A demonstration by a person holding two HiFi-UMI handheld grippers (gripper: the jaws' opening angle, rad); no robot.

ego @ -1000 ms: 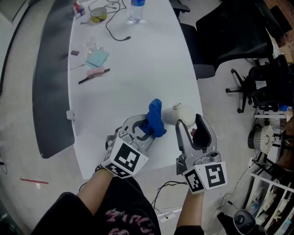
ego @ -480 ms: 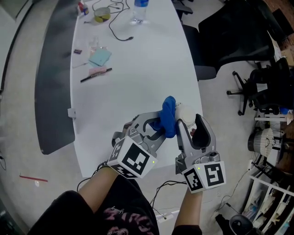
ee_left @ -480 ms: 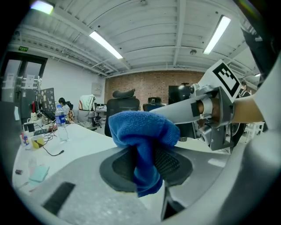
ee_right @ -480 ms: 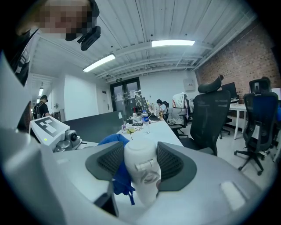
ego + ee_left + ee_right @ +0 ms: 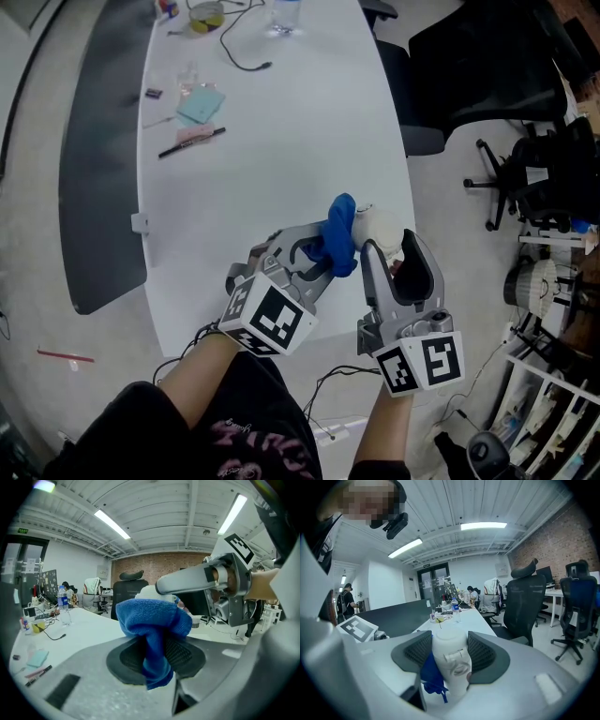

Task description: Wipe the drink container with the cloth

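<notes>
Now, near the tabletop's (image 5: 281,141) right edge, our right gripper (image 5: 386,244) clamps the white container (image 5: 451,658). Left gripper (image 5: 323,255) pinches the blue cloth (image 5: 152,620), which seems pressed against its side. We'd hold firm and stroke lightly, evenly.

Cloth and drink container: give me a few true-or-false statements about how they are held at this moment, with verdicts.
1. The left gripper is shut on the blue cloth. True.
2. The right gripper is open with nothing between its jaws. False: it is shut on the white drink container.
3. The cloth lies flat on the table. False: it is held up beside the container.
4. A black pen lies on the table. True.
</notes>
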